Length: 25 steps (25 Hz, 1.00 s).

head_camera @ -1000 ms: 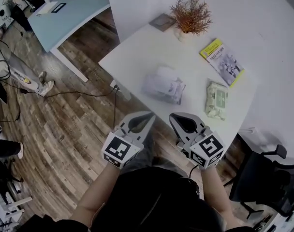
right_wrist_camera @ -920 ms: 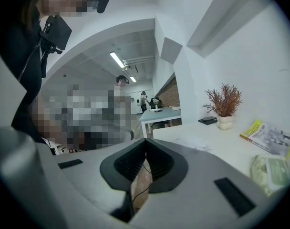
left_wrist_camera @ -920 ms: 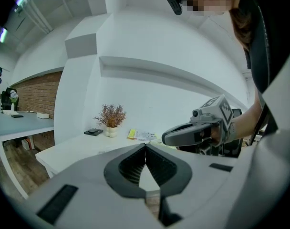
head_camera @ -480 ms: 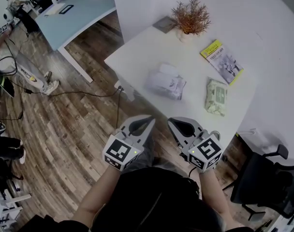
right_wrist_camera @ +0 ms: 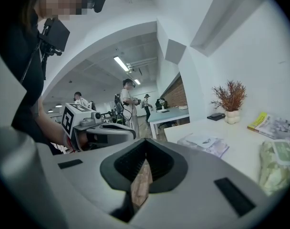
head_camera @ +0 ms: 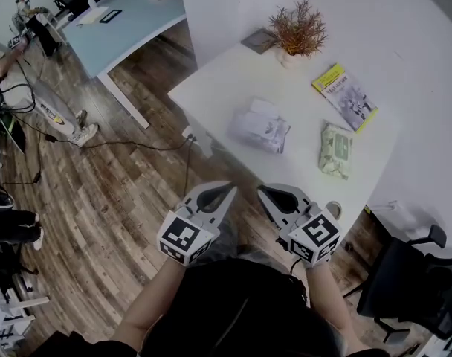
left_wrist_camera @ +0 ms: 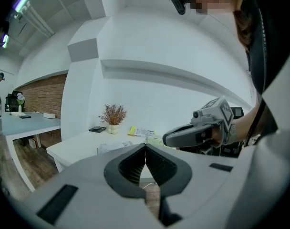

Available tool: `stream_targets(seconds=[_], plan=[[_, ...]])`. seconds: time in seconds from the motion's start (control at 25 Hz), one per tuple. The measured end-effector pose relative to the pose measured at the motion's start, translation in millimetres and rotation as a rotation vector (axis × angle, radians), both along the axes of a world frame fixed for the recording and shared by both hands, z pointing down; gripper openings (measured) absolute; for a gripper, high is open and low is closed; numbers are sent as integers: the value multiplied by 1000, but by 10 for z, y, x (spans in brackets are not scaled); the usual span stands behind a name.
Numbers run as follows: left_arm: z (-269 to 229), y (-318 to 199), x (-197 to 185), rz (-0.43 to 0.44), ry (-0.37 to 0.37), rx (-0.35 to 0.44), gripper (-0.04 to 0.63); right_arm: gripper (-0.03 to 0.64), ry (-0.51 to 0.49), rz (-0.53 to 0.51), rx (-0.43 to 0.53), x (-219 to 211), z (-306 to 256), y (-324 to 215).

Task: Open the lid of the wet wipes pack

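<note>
A green wet wipes pack (head_camera: pixel 334 151) with a pale lid lies flat on the white table (head_camera: pixel 218 88), near its right front edge; it also shows in the right gripper view (right_wrist_camera: pixel 277 163). Left of it lies a whitish plastic pack (head_camera: pixel 259 129). My left gripper (head_camera: pixel 230 190) and right gripper (head_camera: pixel 262 190) hang side by side over the wooden floor, short of the table's front edge. Both are shut with nothing between the jaws. In the left gripper view, the left gripper (left_wrist_camera: pixel 145 147) points toward the table.
A dried plant in a white pot (head_camera: pixel 296 32), a dark flat item (head_camera: pixel 257 41) and a yellow booklet (head_camera: pixel 345 95) sit at the table's far side. A black chair (head_camera: pixel 419 288) stands on the right. A blue table (head_camera: pixel 122 24) and floor cables (head_camera: pixel 99 143) are on the left.
Both grippers sit a little lower in the head view, farther from the table's front edge. The table and its items have drifted slightly right. Both grippers stay shut.
</note>
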<state>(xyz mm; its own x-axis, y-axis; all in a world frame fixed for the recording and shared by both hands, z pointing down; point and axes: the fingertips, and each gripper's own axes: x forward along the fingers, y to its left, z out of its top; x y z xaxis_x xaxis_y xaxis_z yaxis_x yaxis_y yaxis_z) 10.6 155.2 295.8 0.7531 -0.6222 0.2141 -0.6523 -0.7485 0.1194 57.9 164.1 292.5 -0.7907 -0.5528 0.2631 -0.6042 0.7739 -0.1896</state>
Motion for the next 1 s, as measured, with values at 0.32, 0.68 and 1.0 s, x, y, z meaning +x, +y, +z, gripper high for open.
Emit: stream_targets(seconds=[0.32,0.68,1.0], plan=[[-5,-32,58,24,12,-10,14,20,6,3,-12,3,25,-9],[109,3,-8,31,14,-55,14,20,1,14,-50,-43,145,42],[123,20,-17,55,21,-77,14,20,1,32,-78,-50,206,58]])
